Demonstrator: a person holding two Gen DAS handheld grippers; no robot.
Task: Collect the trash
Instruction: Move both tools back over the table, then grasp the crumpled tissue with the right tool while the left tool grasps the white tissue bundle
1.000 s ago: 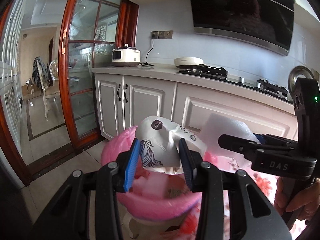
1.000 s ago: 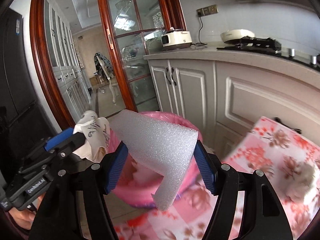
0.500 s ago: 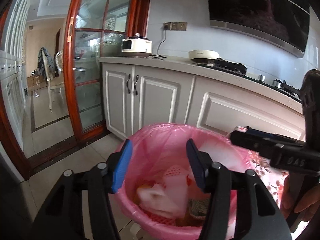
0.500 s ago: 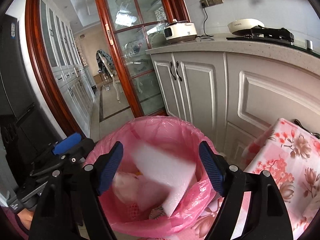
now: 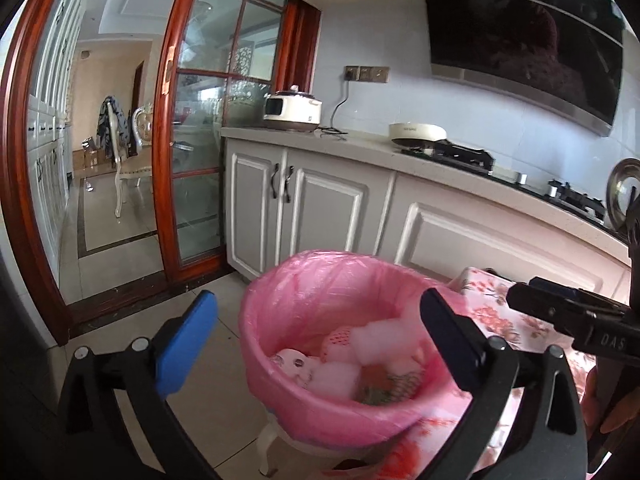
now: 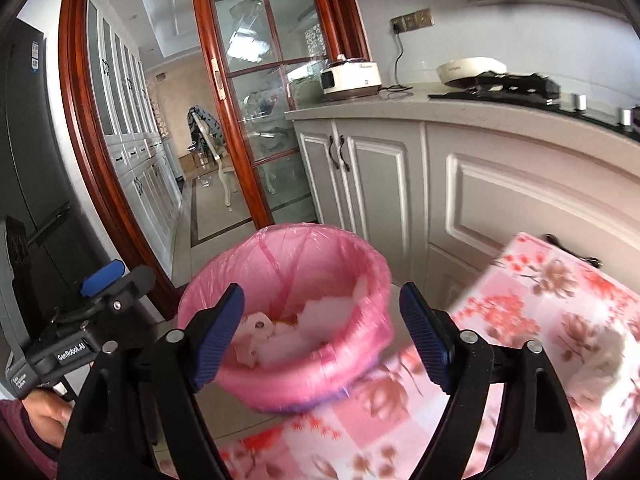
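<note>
From the left wrist we see our left tool (image 5: 316, 336) spread wide with nothing in it above the pink-lined trash bin (image 5: 280, 364), where white foam (image 5: 376, 340) lies, and from the right wrist our right tool (image 6: 322, 332) is spread and bare too, over that bin (image 6: 360, 264) beside the flowered bench (image 6: 552, 300).

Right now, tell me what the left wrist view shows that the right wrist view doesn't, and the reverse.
Only the left wrist view shows the range hood and a round steel pan at the right edge.

Only the right wrist view shows the dark refrigerator on the left and a white crumpled piece lying on the floral tablecloth.

Both show the pink-lined trash bin holding white foam and wrappers, the rice cooker on the counter, and both grippers open and empty: left gripper, right gripper.
</note>
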